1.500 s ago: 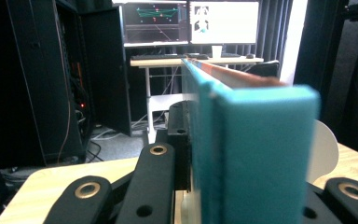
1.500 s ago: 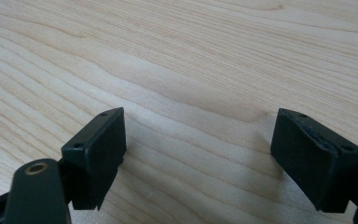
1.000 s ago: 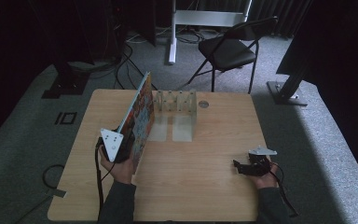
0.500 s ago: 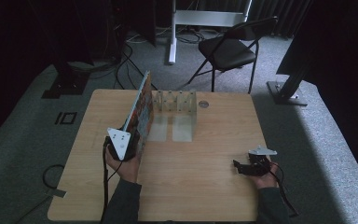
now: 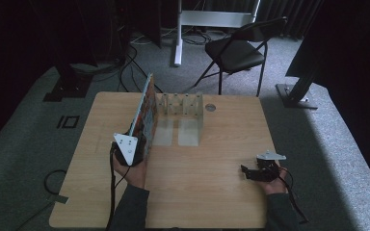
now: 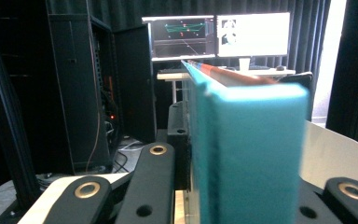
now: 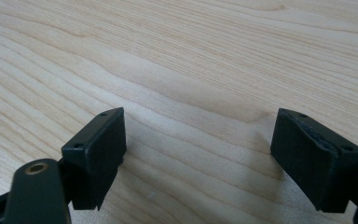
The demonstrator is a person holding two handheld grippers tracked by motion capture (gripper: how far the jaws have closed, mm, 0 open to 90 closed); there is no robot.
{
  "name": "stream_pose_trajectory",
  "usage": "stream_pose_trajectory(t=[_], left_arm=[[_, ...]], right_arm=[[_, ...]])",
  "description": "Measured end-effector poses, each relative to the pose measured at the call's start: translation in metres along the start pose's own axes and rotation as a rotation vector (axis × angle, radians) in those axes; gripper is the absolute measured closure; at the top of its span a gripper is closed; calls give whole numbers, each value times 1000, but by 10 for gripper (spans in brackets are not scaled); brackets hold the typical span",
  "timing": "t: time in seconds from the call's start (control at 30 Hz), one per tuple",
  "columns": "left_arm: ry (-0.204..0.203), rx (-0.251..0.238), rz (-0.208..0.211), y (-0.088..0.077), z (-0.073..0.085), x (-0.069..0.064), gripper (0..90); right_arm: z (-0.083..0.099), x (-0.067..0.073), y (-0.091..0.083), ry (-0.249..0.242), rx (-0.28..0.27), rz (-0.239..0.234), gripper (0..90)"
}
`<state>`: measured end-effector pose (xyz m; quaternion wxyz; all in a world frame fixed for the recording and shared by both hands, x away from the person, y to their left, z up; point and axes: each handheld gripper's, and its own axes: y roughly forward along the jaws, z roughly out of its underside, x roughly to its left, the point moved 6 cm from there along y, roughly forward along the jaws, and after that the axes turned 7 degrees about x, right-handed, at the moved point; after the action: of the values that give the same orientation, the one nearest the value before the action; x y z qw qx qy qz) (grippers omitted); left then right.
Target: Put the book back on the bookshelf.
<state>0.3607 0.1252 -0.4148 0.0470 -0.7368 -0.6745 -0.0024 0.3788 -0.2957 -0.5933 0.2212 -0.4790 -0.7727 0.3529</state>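
Note:
A large thin book (image 5: 145, 111) with a colourful cover stands on its long edge on the left half of the wooden table (image 5: 212, 197). It runs away from the person towards a clear plastic rack (image 5: 182, 103). My left gripper (image 5: 139, 144) is shut on the book's near end, with a hand under it. In the left gripper view the book's teal edge (image 6: 249, 149) fills the space between the black jaws. My right gripper (image 5: 247, 171) lies on the table at the right, held by the other hand. Its jaws stand open over bare wood (image 7: 198, 144).
The rack has several upright dividers and two clear base plates (image 5: 189, 132) reaching towards the person. A small round disc (image 5: 210, 108) sits in the table right of it. A folding chair (image 5: 236, 52) and a stand's legs are beyond the far edge.
The left hand has shifted a little to the right with the book, and the book now stands steeper, showing less of its cover. The right gripper has not moved.

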Motion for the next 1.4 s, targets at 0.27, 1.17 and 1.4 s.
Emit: stream_pose_trajectory(t=[0.27,1.17,1.4], left_arm=[[-12,3,-22,2,4,-2,801],[-3,-10,-49,10,10,-8,800],[-2,-17,-48,10,10,-8,800]], right_arm=[[0,0,0,0,-1,-1,178],[0,0,0,2,-1,-5,178],[0,0,0,2,-2,-6,178]])
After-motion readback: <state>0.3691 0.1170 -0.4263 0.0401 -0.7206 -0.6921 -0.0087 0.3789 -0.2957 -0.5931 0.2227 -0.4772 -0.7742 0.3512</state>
